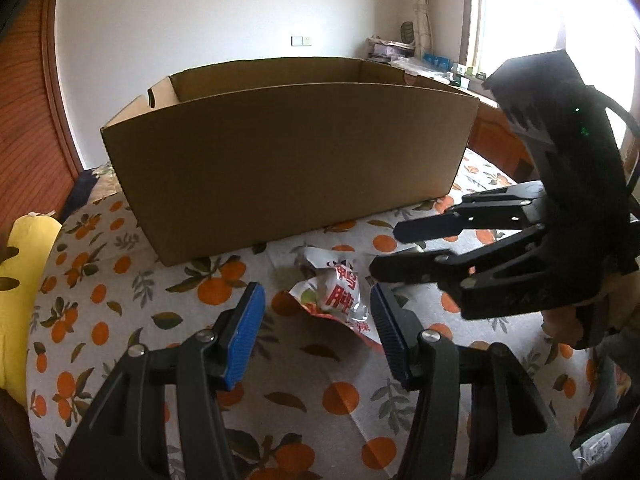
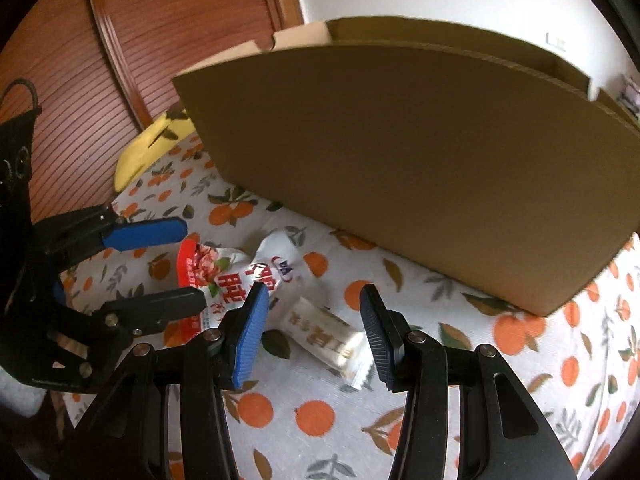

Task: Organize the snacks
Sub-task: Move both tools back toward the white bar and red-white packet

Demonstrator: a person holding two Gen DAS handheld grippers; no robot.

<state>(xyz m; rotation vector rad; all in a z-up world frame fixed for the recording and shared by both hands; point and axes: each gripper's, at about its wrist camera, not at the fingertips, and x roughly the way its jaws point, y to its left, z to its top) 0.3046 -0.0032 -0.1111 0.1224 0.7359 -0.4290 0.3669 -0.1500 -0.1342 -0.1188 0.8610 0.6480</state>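
A crumpled red-and-white foil snack packet (image 1: 334, 300) and a pale wrapped snack bar (image 2: 326, 338) lie on the orange-printed surface (image 1: 120, 304) just before the open brown cardboard box (image 1: 288, 160), apparently awaiting boxing. The left tongs (image 1: 316, 312) are spread wide around the packet, and the right tongs (image 2: 312, 322) wide above the bar; nothing is gripped.

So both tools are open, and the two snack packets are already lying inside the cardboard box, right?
Not quite. Both tools, left and right, are open, but the red-and-white packet and the pale packet lie on the orange-print cloth in front of the cardboard box, as the right wrist view shows.
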